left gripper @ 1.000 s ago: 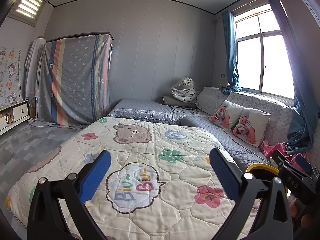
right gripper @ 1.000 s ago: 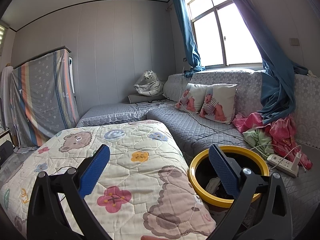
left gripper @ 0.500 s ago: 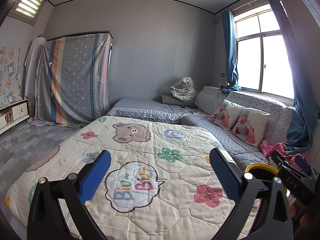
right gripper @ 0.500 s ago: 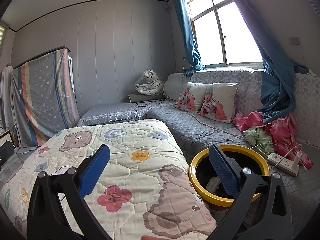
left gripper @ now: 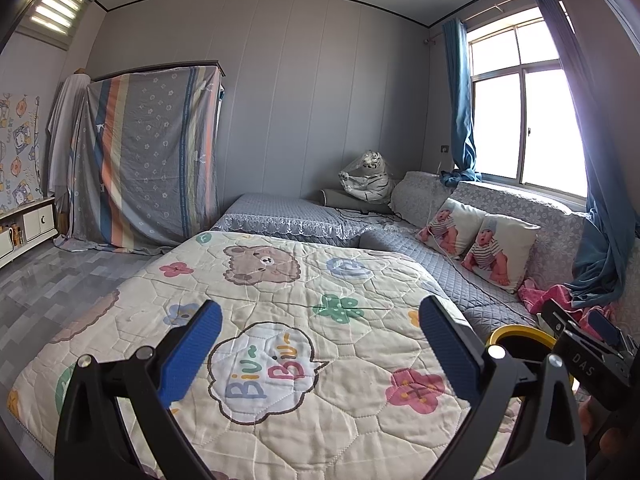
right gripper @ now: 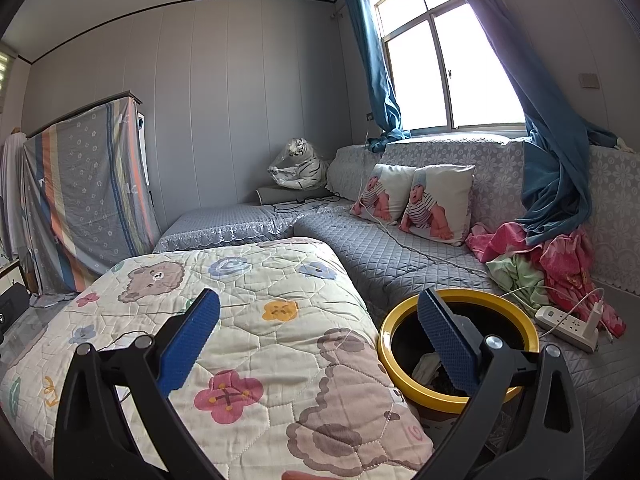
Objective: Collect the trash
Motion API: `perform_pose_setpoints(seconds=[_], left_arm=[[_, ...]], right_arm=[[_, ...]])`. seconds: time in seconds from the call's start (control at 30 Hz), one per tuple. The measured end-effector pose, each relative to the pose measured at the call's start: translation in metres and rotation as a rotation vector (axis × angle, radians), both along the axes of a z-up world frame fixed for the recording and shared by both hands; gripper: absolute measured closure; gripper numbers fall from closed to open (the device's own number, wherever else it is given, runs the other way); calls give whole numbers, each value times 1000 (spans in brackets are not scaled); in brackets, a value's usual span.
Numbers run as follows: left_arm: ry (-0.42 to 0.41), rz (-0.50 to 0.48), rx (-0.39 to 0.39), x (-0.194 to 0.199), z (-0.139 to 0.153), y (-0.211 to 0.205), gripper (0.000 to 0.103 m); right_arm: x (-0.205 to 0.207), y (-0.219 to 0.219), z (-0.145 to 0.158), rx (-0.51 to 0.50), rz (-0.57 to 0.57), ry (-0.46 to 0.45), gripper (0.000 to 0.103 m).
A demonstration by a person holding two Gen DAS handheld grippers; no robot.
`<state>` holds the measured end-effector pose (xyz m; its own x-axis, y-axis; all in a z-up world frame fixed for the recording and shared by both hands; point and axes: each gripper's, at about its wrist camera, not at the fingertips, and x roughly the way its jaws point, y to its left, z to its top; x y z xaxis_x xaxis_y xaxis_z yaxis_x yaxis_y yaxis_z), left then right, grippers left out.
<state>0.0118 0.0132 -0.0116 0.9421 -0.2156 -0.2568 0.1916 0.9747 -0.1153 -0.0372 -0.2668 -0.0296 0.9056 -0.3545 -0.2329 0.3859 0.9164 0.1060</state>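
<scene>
A yellow-rimmed black bin [right gripper: 460, 392] stands on the grey sofa seat beside the quilted table, with some crumpled trash [right gripper: 426, 364] inside. Its rim also shows in the left wrist view [left gripper: 520, 334]. My left gripper [left gripper: 320, 320] is open and empty above the cartoon quilt [left gripper: 280, 320]. My right gripper [right gripper: 320, 318] is open and empty, its right finger over the bin's mouth. The right gripper's body shows at the right edge of the left wrist view [left gripper: 592, 344]. No loose trash shows on the quilt.
A grey L-shaped sofa [right gripper: 400, 256] with two baby-print pillows [right gripper: 416, 204], pink and green clothes [right gripper: 552, 256] and a white power strip [right gripper: 568, 328]. A plush tiger [left gripper: 366, 176] sits in the corner. A cloth-covered wardrobe [left gripper: 148, 168] stands at the left.
The left view has tilted down very slightly. Both grippers stay open, and the right view is nearly unchanged.
</scene>
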Motion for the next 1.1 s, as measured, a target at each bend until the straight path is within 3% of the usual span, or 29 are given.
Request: perform_pose_setpoints(seconds=[1.1], left_arm=[[16, -7, -10, 4, -5, -1, 8]], right_arm=[[-1, 2, -2, 6, 2, 6, 8]])
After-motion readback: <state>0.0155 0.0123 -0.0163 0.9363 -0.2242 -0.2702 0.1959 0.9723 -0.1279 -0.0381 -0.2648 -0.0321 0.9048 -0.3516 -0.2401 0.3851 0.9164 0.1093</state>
